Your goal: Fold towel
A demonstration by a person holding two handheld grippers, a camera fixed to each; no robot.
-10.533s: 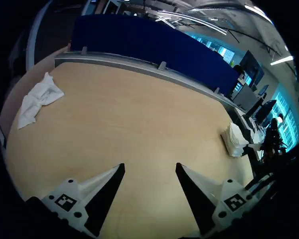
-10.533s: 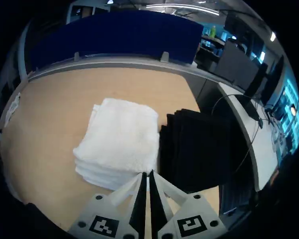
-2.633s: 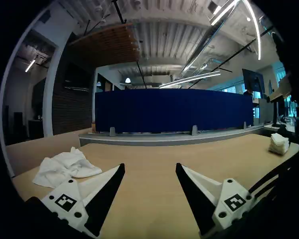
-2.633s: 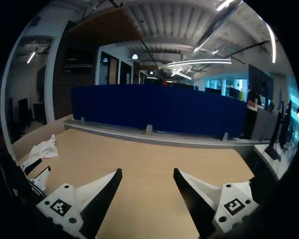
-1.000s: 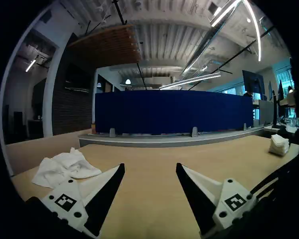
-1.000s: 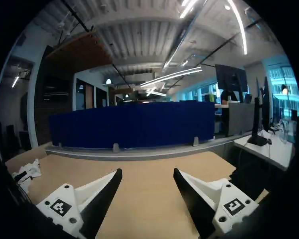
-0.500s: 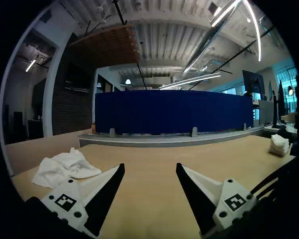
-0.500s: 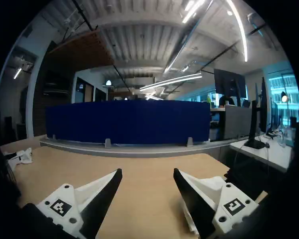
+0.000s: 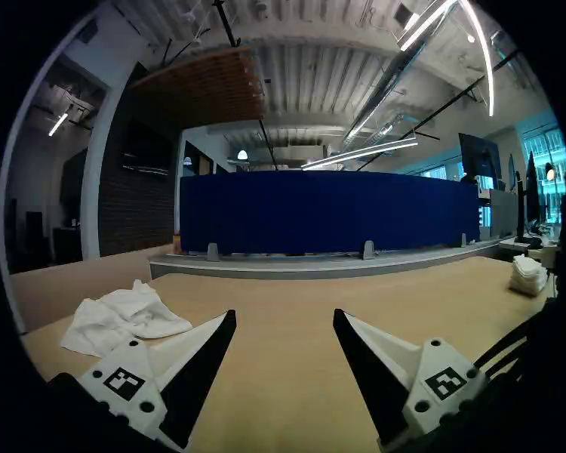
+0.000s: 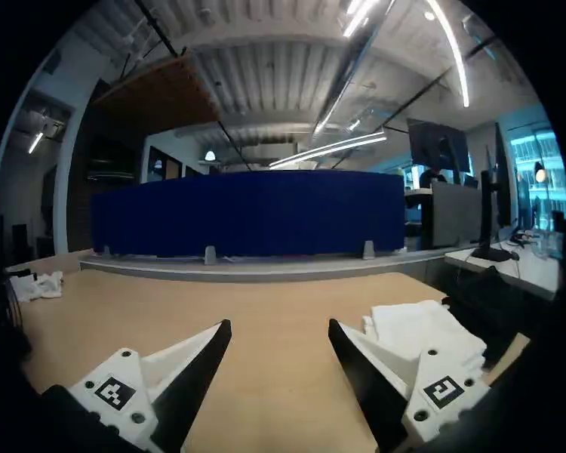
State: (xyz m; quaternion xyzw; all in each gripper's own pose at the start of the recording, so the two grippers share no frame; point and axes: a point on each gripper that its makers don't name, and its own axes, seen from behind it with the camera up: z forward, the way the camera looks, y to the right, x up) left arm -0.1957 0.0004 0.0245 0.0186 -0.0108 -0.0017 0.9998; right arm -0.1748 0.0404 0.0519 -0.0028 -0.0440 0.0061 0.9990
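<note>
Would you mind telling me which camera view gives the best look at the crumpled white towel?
The left gripper view: the crumpled white towel lies close by on the wooden table, its bunched folds plain to see. The right gripper view shows it as a small white lump far off at the table's left edge.

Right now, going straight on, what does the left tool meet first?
Way looks free: table ahead of the left tool, then probably the blue divider; the crumpled towel lies to its left.

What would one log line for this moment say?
left claw: open, empty | right claw: open, empty | crumpled towel: lying untouched | folded stack: near right claw
</note>
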